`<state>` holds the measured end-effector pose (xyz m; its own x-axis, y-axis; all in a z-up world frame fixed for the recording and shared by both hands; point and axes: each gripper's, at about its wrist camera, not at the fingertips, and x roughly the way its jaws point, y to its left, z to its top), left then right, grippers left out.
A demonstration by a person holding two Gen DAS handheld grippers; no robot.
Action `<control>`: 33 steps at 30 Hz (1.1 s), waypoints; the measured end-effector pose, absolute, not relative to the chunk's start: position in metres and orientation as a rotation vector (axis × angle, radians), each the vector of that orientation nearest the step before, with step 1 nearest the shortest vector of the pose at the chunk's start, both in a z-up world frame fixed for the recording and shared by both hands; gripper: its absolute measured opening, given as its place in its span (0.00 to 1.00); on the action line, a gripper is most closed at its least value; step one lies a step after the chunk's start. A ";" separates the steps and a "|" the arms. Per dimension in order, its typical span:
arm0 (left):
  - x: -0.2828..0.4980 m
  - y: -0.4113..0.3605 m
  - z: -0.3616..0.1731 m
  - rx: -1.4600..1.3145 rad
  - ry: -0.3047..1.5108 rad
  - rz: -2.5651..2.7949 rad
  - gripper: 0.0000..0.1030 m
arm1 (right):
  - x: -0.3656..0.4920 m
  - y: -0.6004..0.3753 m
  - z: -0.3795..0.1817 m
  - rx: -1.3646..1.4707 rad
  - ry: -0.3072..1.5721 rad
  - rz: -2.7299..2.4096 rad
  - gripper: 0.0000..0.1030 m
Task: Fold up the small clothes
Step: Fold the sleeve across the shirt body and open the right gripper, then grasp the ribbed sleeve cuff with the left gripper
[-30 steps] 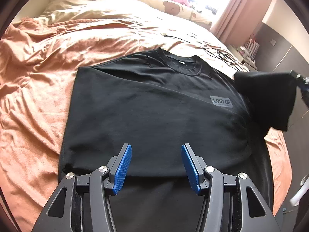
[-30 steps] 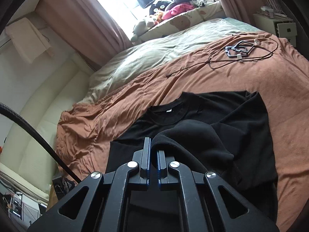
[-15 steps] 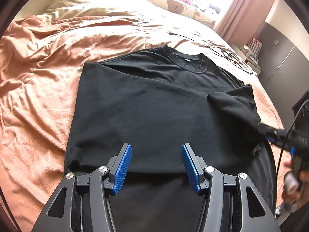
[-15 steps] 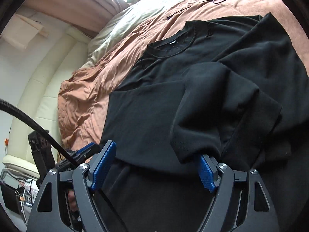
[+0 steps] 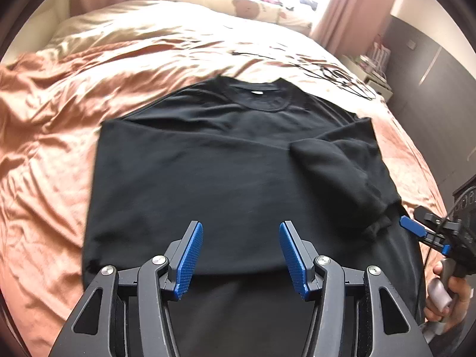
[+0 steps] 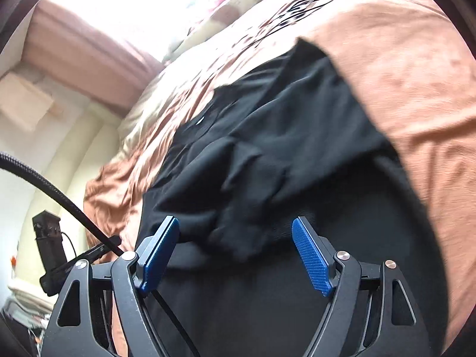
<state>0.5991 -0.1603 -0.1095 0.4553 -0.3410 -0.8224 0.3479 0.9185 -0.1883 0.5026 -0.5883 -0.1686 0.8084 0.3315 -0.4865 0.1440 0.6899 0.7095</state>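
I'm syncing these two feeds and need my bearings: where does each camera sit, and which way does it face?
Left wrist: on the left gripper, jaws open, looking up the bed over the black T-shirt; the person's hand with the right gripper shows at right.
Right wrist: on the right gripper, jaws open, facing the folded-in sleeve.
Shared: T-shirt, bed, cables.

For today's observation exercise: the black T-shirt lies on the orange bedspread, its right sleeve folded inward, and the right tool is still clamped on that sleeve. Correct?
Not quite. The right tool is open, the sleeve released, as the right wrist view shows. The black T-shirt does lie on the orange bedspread.
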 end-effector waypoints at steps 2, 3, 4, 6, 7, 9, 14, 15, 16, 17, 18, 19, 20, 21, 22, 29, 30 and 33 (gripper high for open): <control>0.598 -0.177 -0.107 0.034 1.010 -0.442 0.54 | 0.500 -0.605 -0.180 0.842 0.627 0.069 0.74; 0.596 -0.190 -0.104 0.057 1.006 -0.457 0.54 | 0.502 -0.612 -0.184 0.857 0.641 0.052 0.69; 0.595 -0.199 -0.102 0.075 1.002 -0.467 0.54 | 0.504 -0.620 -0.187 0.882 0.649 0.047 0.65; 0.593 -0.221 -0.097 0.115 0.990 -0.490 0.54 | 0.506 -0.632 -0.187 0.917 0.630 0.031 0.61; 0.593 -0.234 -0.094 0.131 0.986 -0.505 0.54 | 0.500 -0.633 -0.188 0.928 0.623 0.021 0.59; 0.594 -0.257 -0.087 0.137 0.984 -0.542 0.54 | 0.503 -0.640 -0.192 0.968 0.630 0.009 0.52; 0.591 -0.313 -0.075 0.182 0.963 -0.626 0.54 | 0.486 -0.656 -0.209 1.043 0.628 0.021 0.43; 0.591 -0.325 -0.075 0.197 0.965 -0.637 0.54 | 0.484 -0.659 -0.211 1.048 0.630 0.019 0.42; 0.591 -0.337 -0.076 0.213 0.970 -0.646 0.54 | 0.485 -0.660 -0.211 1.053 0.629 0.025 0.42; 0.591 -0.347 -0.078 0.226 0.977 -0.652 0.54 | 0.487 -0.661 -0.210 1.054 0.627 0.029 0.42; 0.592 -0.358 -0.082 0.240 0.985 -0.658 0.54 | 0.487 -0.663 -0.210 1.050 0.628 0.032 0.42; 0.592 -0.367 -0.085 0.250 0.991 -0.661 0.54 | 0.487 -0.665 -0.210 1.042 0.630 0.033 0.42; 0.592 -0.375 -0.089 0.260 0.997 -0.662 0.54 | 0.488 -0.665 -0.210 1.041 0.633 0.037 0.42; 0.592 -0.385 -0.096 0.273 1.010 -0.661 0.54 | 0.488 -0.666 -0.212 1.046 0.637 0.042 0.42; 0.593 -0.392 -0.101 0.280 1.024 -0.659 0.54 | 0.487 -0.668 -0.215 1.064 0.642 0.050 0.42; 0.596 -0.430 -0.152 0.373 1.110 -0.623 0.54 | 0.480 -0.674 -0.212 1.061 0.646 0.029 0.43; 0.599 -0.431 -0.159 0.376 1.123 -0.611 0.54 | 0.479 -0.674 -0.210 1.049 0.649 0.021 0.43; 0.605 -0.432 -0.173 0.367 1.158 -0.593 0.54 | 0.478 -0.675 -0.205 1.023 0.650 0.014 0.43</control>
